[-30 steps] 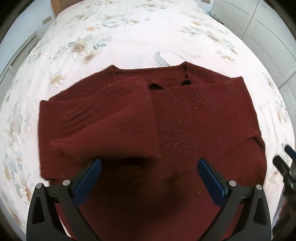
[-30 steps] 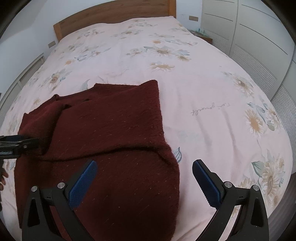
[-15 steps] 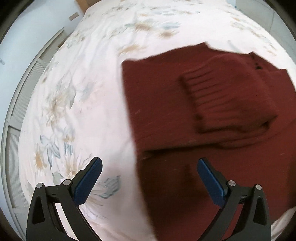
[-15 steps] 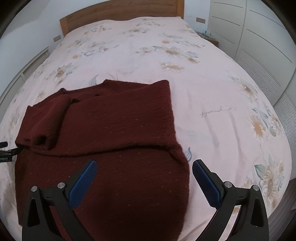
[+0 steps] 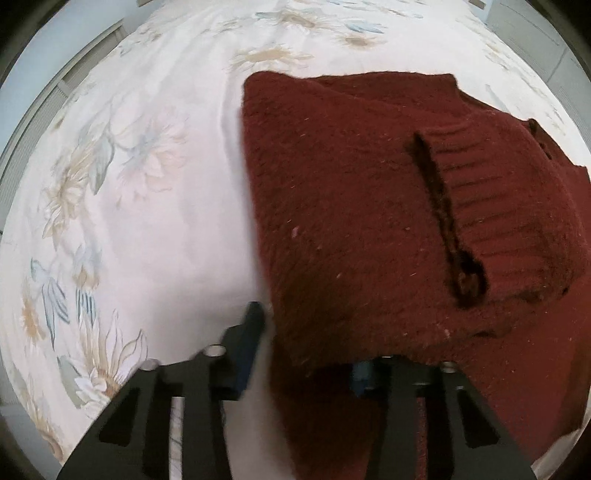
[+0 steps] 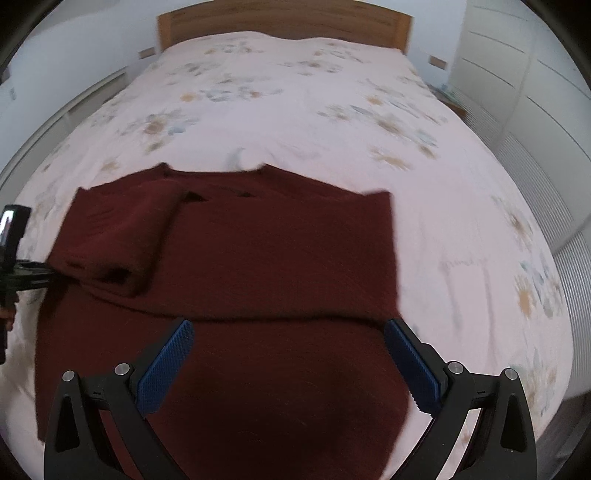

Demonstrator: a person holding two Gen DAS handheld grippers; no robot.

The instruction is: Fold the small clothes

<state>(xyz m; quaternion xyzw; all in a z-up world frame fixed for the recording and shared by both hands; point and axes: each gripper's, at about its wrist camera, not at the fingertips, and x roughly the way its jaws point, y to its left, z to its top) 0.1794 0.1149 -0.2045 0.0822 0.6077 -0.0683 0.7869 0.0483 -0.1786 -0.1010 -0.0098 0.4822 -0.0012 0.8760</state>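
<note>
A dark red knit sweater (image 6: 266, 258) lies on the flowered bedspread (image 6: 295, 96), both sleeves folded across its body. In the left wrist view the sweater (image 5: 369, 221) fills the right side, its ribbed sleeve cuff (image 5: 491, 195) on top. My left gripper (image 5: 303, 354) has narrowed its jaws onto the sweater's left edge; the right finger is hidden under the cloth. It also shows at the left edge of the right wrist view (image 6: 22, 273), at the sweater's side. My right gripper (image 6: 291, 365) is open and empty above the sweater's lower part.
A wooden headboard (image 6: 284, 22) stands at the far end of the bed. White wardrobe doors (image 6: 517, 85) run along the right side. A white wall and low cabinet (image 6: 74, 99) are on the left.
My left gripper swung from over the sweater's middle to its left edge and closed its jaws onto the cloth. My right gripper shifted left, over the sweater's lower part, still open.
</note>
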